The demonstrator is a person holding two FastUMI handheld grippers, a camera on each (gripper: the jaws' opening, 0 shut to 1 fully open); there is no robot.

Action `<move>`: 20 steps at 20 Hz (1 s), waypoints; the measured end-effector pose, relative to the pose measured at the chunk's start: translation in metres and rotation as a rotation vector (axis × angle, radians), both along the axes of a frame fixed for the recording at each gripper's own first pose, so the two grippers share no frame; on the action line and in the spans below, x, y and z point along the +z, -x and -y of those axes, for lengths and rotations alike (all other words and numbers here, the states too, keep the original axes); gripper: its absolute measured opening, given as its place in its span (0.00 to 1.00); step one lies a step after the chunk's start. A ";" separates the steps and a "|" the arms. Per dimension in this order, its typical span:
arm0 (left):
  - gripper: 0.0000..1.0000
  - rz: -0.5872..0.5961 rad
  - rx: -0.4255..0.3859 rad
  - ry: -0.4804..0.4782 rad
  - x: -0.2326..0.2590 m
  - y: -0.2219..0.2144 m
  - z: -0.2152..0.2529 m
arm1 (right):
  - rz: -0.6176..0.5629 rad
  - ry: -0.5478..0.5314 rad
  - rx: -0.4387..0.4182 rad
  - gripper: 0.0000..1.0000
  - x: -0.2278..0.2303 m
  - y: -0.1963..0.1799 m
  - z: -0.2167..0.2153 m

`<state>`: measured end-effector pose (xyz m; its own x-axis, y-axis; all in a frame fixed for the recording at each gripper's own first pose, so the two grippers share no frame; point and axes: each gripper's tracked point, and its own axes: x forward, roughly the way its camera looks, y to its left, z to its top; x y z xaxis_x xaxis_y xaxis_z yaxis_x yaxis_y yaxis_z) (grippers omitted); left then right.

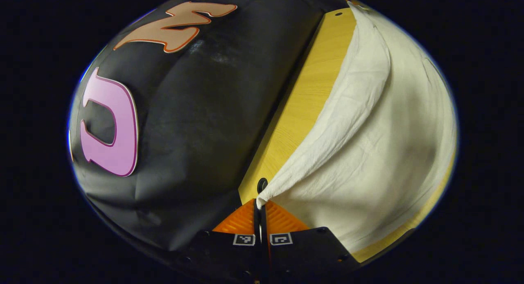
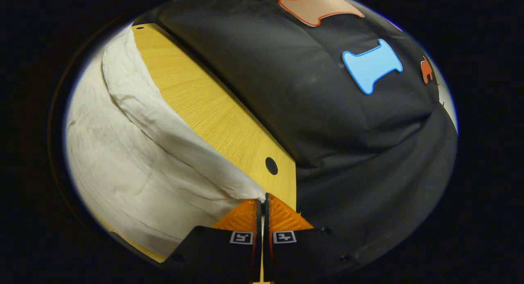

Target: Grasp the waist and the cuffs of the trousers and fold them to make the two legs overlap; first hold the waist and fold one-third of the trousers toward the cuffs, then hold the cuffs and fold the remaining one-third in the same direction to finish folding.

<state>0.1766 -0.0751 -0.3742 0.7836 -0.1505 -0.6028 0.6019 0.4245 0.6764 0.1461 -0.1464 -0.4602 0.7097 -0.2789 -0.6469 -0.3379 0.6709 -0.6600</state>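
Observation:
Cream-white trousers (image 1: 368, 153) lie spread over a yellow wooden table (image 1: 303, 100). In the left gripper view my left gripper (image 1: 259, 203) is shut on a corner of the cloth, which rises in a taut fold from the fingertips toward the far end. In the right gripper view the same trousers (image 2: 123, 153) cover the left side. My right gripper (image 2: 262, 202) is shut on another corner of the fabric, pulled into a ridge. Which end of the trousers each corner belongs to, I cannot tell.
The table's far edge runs along the black booth wall (image 1: 196, 112). A round hole (image 2: 271, 165) sits in the tabletop near my right gripper, another hole (image 1: 262, 185) right beside my left fingertips, and a small one (image 1: 338, 14) at the far corner.

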 end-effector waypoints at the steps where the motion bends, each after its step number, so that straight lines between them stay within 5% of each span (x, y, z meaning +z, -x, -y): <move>1: 0.00 -0.007 -0.006 0.002 -0.005 0.000 0.001 | -0.008 -0.007 -0.017 0.04 -0.006 -0.002 -0.002; 4: 0.00 -0.073 -0.001 0.054 -0.024 0.009 0.008 | -0.020 -0.096 -0.104 0.12 -0.010 0.001 -0.008; 7: 0.75 -0.089 0.056 0.140 -0.015 0.024 0.015 | 0.023 -0.220 -0.203 1.00 0.006 0.005 -0.008; 8: 1.00 -0.073 0.078 0.171 -0.006 0.027 0.017 | 0.039 -0.272 -0.238 0.98 0.011 0.006 -0.007; 13: 0.95 -0.030 0.203 0.368 0.049 0.057 0.040 | 0.119 -0.505 -0.434 0.98 0.031 0.023 0.013; 20: 0.95 -0.053 0.320 0.671 0.120 0.118 0.087 | 0.112 -0.769 -0.796 0.98 -0.009 0.076 0.047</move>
<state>0.0591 -0.1617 -0.2545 0.8231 -0.2691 -0.5002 0.4045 0.8959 0.1837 0.0696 -0.1939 -0.4696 0.5718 -0.2324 -0.7868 0.4063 0.9134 0.0255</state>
